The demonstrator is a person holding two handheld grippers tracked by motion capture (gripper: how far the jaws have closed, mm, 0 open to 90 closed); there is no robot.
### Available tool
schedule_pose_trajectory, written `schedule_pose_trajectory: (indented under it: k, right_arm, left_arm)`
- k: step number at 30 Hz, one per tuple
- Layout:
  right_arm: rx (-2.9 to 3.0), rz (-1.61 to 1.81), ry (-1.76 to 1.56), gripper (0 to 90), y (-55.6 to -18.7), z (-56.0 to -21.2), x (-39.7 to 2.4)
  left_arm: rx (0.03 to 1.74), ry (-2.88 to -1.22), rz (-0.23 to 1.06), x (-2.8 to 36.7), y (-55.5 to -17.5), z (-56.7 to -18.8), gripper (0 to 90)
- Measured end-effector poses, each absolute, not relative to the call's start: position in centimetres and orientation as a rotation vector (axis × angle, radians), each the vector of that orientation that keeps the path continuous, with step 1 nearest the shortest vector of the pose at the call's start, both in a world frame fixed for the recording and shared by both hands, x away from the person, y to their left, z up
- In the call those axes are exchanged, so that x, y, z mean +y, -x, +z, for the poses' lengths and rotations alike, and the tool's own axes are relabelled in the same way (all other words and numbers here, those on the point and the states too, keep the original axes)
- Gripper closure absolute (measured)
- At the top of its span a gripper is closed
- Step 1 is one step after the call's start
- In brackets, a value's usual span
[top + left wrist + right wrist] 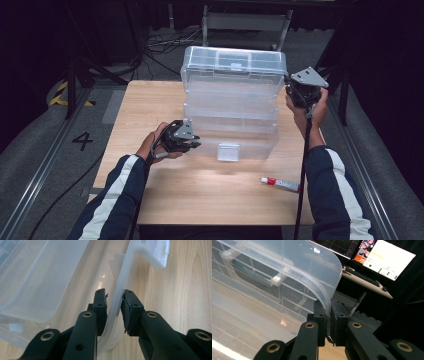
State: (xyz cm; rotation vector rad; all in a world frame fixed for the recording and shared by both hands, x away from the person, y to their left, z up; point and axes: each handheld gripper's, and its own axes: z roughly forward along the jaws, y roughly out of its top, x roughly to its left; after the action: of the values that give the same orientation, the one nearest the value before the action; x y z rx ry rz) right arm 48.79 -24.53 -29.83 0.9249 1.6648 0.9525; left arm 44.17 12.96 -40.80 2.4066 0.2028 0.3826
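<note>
At the near right edge of the light wooden table (165, 197) lies a small white tube with a red cap (280, 184), well apart from everything else. Just beyond it stands a large clear plastic storage box (235, 125), open, its front wall carrying a square clear latch (228, 152) that faces the person.

The left tongs (192, 141) sit at the near left corner of the box, held in a hand that comes out of a dark blue sleeve with a white stripe (120, 192). In the left gripper view the left tongs (115, 305) straddle the thin clear wall of the box base, one jaw inside and one outside; the inner pad (102, 307) lies close to the plastic and the outer one stands a little off it, so the jaws are partly open and do not clamp it.

Farther back, the clear hinged lid with divided compartments (235, 62) is raised, leaning back over the far side of the table. The right tongs (292, 90) are up at its right edge, under the grey three-cornered plate (309, 77). In the right gripper view the right tongs (328, 315) are nearly closed, pinching the curved rim of the lid between both pads. Beyond them a lit computer monitor (387, 257) and a dark keyboard (362, 277) stand on another desk.
</note>
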Motion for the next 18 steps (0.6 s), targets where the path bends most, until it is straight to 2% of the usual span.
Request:
schedule_pose_trajectory:
  k: [18]
  right_arm:
    - [1.672, 0.951, -0.937, 84.5, -49.64, -29.53, -24.42]
  left_arm:
    - [0.21, -2.402, 0.38, 12.94, -44.17, -40.86, 75.3]
